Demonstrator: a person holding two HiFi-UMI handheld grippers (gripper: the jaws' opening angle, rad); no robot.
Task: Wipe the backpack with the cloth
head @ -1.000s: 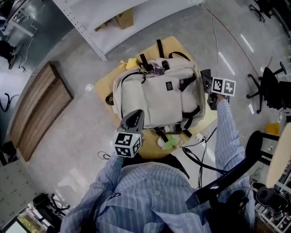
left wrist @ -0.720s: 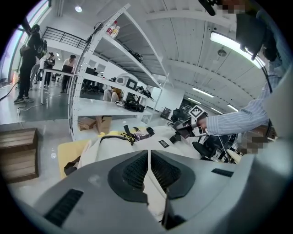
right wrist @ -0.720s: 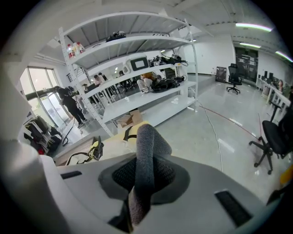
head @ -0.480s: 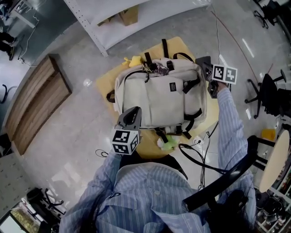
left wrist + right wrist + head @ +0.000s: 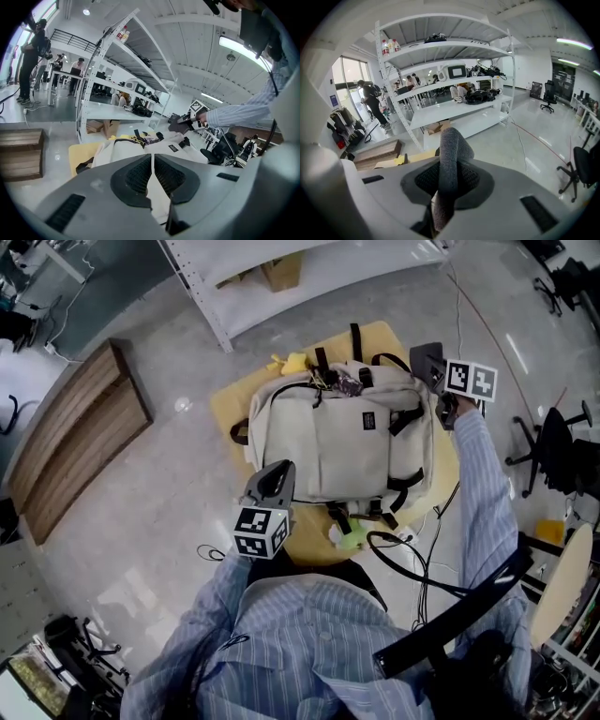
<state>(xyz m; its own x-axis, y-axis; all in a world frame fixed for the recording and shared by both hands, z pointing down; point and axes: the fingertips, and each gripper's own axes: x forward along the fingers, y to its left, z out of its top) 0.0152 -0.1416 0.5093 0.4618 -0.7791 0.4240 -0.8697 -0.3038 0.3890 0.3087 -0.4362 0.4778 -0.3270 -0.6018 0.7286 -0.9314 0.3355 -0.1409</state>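
A beige backpack (image 5: 342,442) lies flat on a low yellow table (image 5: 228,404), its black straps and buckles on the side near me. My right gripper (image 5: 426,359) is at the backpack's far right corner, beside the top handle, and is shut on a grey cloth (image 5: 449,157) that stands up in a fold between the jaws. At the backpack's near left corner hovers my left gripper (image 5: 278,472), jaws shut with nothing between them. In the left gripper view, the backpack (image 5: 136,145) stretches away beyond the left gripper (image 5: 153,161).
A white shelving rack (image 5: 281,254) with a cardboard box (image 5: 281,271) stands behind the table. A wooden bench (image 5: 75,442) lies at left. Cables (image 5: 403,549) and a green-white object (image 5: 349,537) are at the table's near edge. Office chairs (image 5: 553,442) stand at right.
My right gripper with the cloth has moved away from me along the backpack's right side to its far corner. The left gripper has hardly moved.
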